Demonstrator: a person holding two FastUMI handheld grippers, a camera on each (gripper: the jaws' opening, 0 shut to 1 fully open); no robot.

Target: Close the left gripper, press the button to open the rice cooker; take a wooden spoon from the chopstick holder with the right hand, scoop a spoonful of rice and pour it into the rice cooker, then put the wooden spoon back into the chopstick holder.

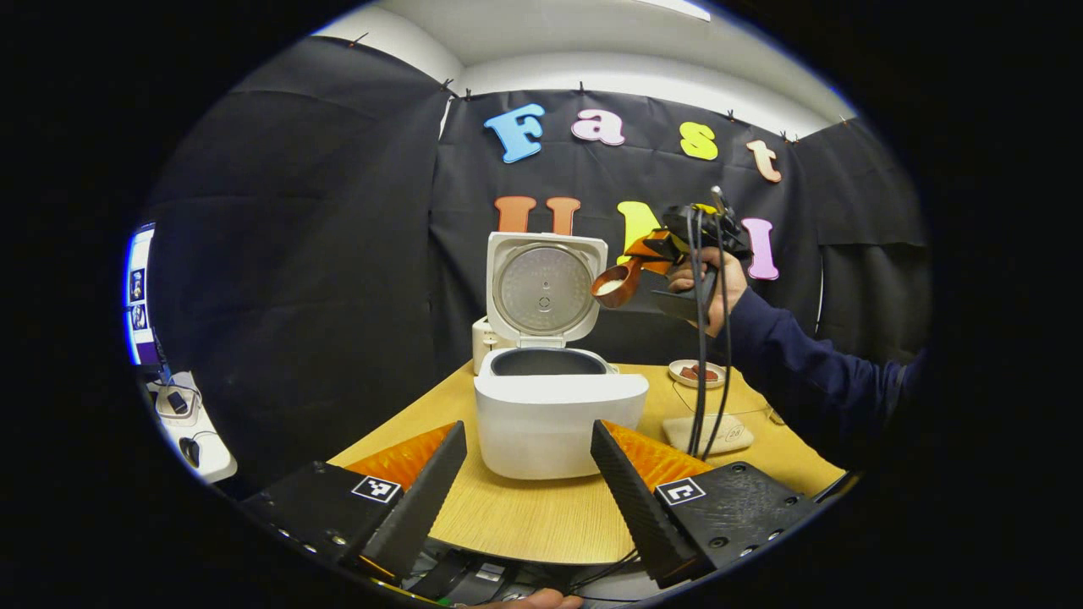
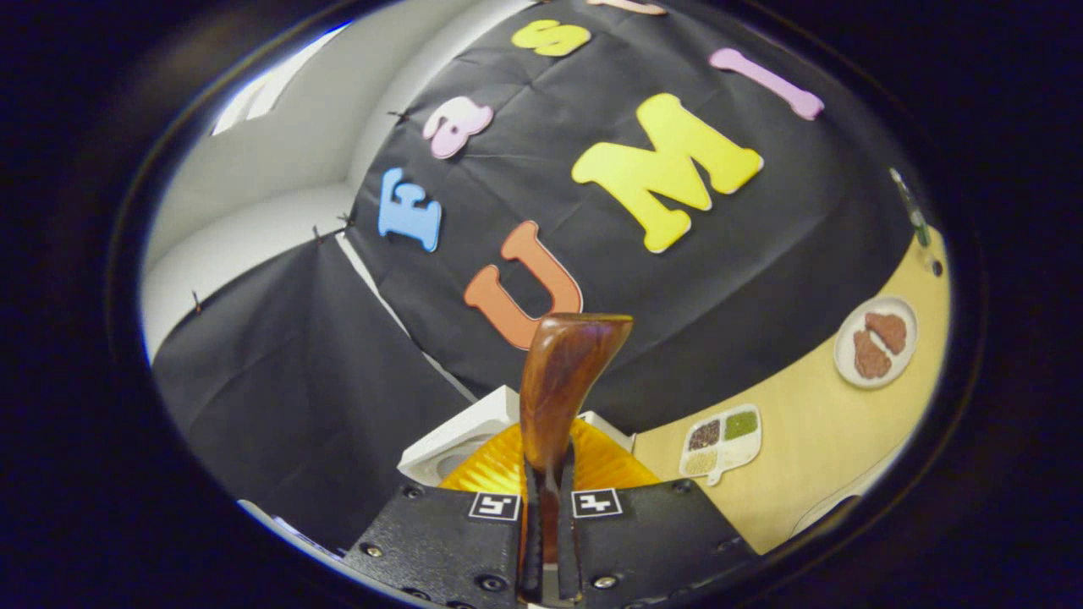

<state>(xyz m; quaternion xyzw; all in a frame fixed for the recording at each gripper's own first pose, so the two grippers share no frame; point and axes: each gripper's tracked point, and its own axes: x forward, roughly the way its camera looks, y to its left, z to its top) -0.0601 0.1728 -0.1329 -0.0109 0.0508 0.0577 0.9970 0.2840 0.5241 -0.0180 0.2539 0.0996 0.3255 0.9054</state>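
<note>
Surroundings: plate [image 1: 696, 373] and pad [image 1: 719, 434] right of rice cooker [image 1: 558, 414] on surface [image 1: 541, 516].
Wooden spoon [image 1: 619, 283]: rice-loaded, raised beside open lid [image 1: 543, 289].
Right tool [image 2: 547, 495]: pinching spoon handle.
Left tool [image 1: 529, 482]: spread, fronting cooker.

Both views are evenly lit from overhead, where a bright ceiling panel [image 1: 677, 7] glows at the top of the left gripper view. The pale wooden tabletop [image 1: 541, 516] looks warm and carries soft shadows. Fisheye distortion bends straight lines towards the edges. The glossy brown wooden spoon [image 2: 563, 381] shows small highlights and is slightly soft, being close to the lens.
</note>
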